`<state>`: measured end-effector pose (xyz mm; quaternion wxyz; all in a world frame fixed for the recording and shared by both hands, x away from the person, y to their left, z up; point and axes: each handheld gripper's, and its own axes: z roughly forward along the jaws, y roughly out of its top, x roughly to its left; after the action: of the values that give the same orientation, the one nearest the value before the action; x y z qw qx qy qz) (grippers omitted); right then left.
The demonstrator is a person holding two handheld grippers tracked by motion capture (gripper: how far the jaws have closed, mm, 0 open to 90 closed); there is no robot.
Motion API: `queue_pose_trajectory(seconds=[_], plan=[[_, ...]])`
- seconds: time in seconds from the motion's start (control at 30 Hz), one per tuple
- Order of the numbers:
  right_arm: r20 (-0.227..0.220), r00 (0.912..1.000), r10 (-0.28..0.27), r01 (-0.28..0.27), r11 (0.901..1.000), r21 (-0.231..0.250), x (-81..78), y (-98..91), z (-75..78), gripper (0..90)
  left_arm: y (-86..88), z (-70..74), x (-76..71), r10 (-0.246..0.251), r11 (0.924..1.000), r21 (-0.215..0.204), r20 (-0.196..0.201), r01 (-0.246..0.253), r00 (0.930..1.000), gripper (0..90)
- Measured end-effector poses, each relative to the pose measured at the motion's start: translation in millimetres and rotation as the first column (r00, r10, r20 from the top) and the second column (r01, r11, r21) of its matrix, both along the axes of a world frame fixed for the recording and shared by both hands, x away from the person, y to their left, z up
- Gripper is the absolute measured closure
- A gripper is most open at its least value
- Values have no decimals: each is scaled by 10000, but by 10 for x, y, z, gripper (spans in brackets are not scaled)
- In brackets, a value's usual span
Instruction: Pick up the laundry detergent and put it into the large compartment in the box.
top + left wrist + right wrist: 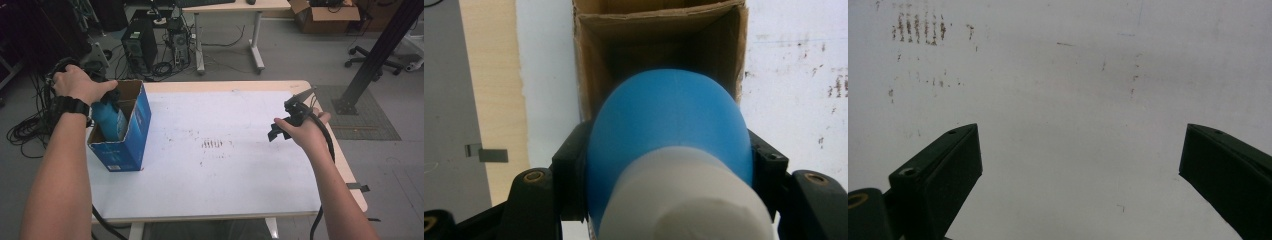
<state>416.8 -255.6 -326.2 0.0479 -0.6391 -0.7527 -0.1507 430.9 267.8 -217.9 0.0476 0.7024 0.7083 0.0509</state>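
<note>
Left claw (669, 165) pinching blue bottle (669, 125) by its body, white cap (684, 200) end toward the camera, jaws pressed on both sides. Bottle is partway inside the open blue cardboard box (135, 130), which stands on the tabletop (225, 175) at its left edge; the box's brown interior shows just past the bottle. Right claw (1080, 165) spread wide with only bare tabletop between its jaws, held well to the right of the box, above the white surface.
</note>
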Motion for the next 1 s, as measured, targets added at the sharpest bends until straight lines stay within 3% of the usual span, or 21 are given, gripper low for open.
queue_pose_trajectory(seconds=[1.0], plan=[[44, 10000, -14, 14, 10000, 63, -30, -40, -5, 35, 6, -495, -9, -156, 9999, 24, -320, 157, 9994, 373]])
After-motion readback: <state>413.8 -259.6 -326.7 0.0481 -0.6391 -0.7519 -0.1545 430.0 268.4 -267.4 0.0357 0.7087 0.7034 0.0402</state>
